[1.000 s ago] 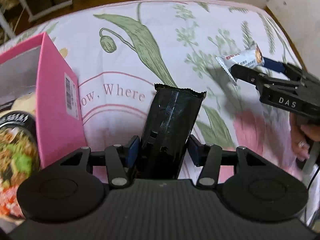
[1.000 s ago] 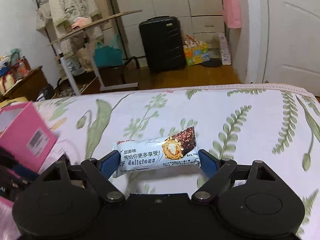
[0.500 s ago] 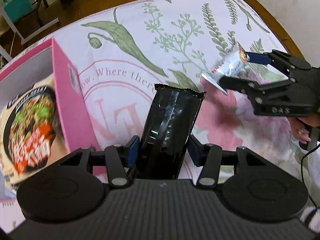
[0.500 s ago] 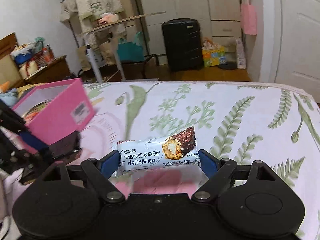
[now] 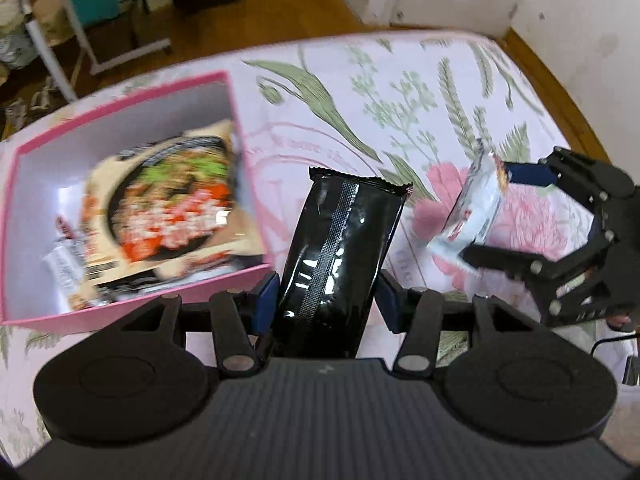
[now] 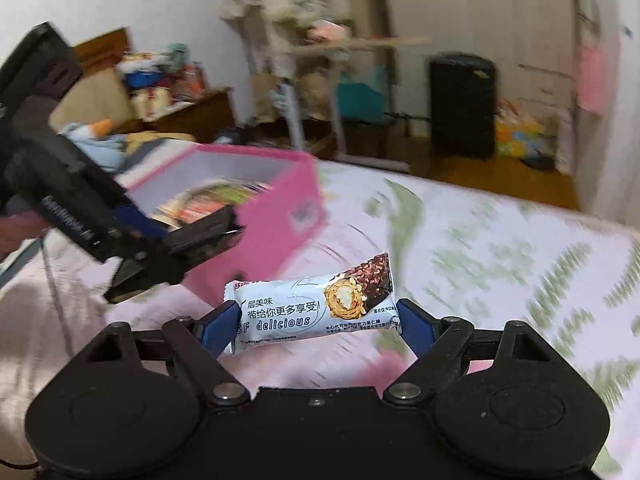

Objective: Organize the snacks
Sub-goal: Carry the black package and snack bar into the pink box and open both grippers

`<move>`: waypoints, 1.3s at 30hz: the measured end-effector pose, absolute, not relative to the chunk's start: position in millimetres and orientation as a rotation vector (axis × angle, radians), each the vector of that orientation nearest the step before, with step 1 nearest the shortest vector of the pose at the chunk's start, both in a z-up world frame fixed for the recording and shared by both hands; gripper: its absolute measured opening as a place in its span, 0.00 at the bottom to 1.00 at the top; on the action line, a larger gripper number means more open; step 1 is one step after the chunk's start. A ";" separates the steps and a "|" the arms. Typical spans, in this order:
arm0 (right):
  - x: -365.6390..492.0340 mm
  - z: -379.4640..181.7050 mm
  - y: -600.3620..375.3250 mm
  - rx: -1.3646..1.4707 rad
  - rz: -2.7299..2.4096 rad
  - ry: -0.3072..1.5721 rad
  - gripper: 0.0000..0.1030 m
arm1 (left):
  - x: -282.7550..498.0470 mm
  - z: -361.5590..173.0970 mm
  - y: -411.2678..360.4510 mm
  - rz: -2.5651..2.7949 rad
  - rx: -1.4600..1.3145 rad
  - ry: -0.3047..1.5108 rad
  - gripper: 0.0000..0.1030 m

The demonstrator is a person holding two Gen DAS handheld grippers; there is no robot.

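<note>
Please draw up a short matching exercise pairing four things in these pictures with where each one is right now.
Things:
1. black packet
2. pale blue chocolate bar
3. noodle packet
4. pink box

Places:
A. lying inside the box
B. clamped in the right gripper
C. standing on the floral bedspread
D. clamped in the left gripper

Pairs: 1-D, 2-B, 3-A, 4-C
</note>
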State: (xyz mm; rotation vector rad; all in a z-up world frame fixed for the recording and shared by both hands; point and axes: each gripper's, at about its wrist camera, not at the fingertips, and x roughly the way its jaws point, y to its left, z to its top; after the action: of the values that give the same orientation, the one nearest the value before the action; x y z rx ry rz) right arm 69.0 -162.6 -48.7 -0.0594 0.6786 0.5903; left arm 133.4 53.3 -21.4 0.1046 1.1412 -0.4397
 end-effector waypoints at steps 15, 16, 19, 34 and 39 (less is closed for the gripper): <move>132.0 -23.2 -43.2 -0.149 0.870 0.558 0.85 | 149.5 5.6 172.5 -0.154 -0.082 1.010 0.49; 141.4 -24.4 -33.0 -0.170 0.890 0.574 0.85 | 154.5 2.3 179.6 -0.133 -0.086 1.008 0.49; 166.8 -29.8 -1.5 -0.268 0.951 0.627 0.85 | 168.4 -6.6 197.6 -0.097 -0.086 0.968 0.49; 233.6 -71.9 105.7 -0.431 1.083 0.784 0.86 | 231.1 -67.5 247.7 0.058 -0.041 1.011 0.50; 237.9 -75.9 113.4 -0.430 1.072 0.832 0.91 | 235.6 -76.8 256.5 0.064 -0.132 1.034 0.52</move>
State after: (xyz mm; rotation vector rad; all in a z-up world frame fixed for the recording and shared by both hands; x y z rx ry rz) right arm 237.9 113.4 -75.9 -0.4299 0.8318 1.0721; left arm 235.6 256.5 -76.8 -0.1322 1.0339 0.0638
